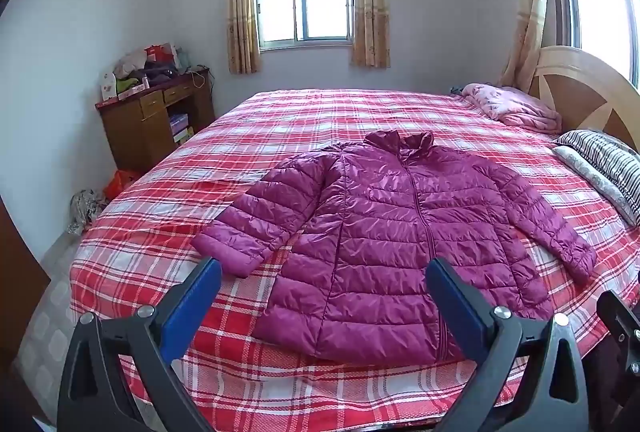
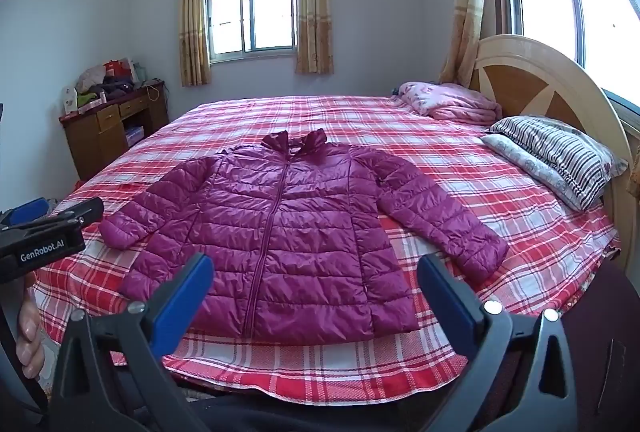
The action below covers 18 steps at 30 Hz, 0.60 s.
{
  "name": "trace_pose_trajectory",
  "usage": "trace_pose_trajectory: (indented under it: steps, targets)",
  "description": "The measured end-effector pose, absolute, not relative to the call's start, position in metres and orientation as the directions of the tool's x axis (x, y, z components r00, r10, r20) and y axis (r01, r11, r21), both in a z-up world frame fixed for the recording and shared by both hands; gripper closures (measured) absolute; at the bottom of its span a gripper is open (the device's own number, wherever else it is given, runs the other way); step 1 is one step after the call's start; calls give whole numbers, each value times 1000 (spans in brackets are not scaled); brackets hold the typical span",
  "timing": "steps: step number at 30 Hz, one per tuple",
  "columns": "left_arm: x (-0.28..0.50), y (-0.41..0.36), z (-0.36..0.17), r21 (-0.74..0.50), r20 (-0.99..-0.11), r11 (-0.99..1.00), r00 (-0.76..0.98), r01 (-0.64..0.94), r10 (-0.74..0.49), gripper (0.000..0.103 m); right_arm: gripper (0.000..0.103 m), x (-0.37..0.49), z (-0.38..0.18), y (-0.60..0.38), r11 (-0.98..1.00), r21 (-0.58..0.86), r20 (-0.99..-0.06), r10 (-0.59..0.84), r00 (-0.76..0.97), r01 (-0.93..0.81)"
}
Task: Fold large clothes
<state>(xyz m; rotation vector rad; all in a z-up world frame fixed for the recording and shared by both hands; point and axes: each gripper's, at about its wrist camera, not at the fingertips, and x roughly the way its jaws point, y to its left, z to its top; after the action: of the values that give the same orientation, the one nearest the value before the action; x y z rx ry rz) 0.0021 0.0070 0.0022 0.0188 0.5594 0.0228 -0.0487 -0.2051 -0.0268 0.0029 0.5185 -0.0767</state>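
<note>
Your magenta down jacket point(image 1: 384, 232) lies flat and zipped on the plaid bed point(image 1: 280, 120), hem at the near edge, collar pointing away toward the far edge, so its long axis runs straight ahead of you. Your left claw point(image 1: 323, 296) and right claw point(image 2: 314, 292) both hang wide open and empty above the hem. Each sleeve splays outward on its own side, so each claw is nearer its own sleeve.
</note>
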Motion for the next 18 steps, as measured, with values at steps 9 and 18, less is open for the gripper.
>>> trace_pose_trajectory:
  steps: [9, 18]
  targets:
    - [3, 6, 2, 30, -532, 999, 846, -15, 29, 1, 0, -48, -29, -205, 997, -15, -499, -69, 864, 71]
    - [4, 6, 2, 33, -532, 999, 846, -17, 32, 1, 0, -48, -30, -205, 997, -14, -499, -69, 864, 71]
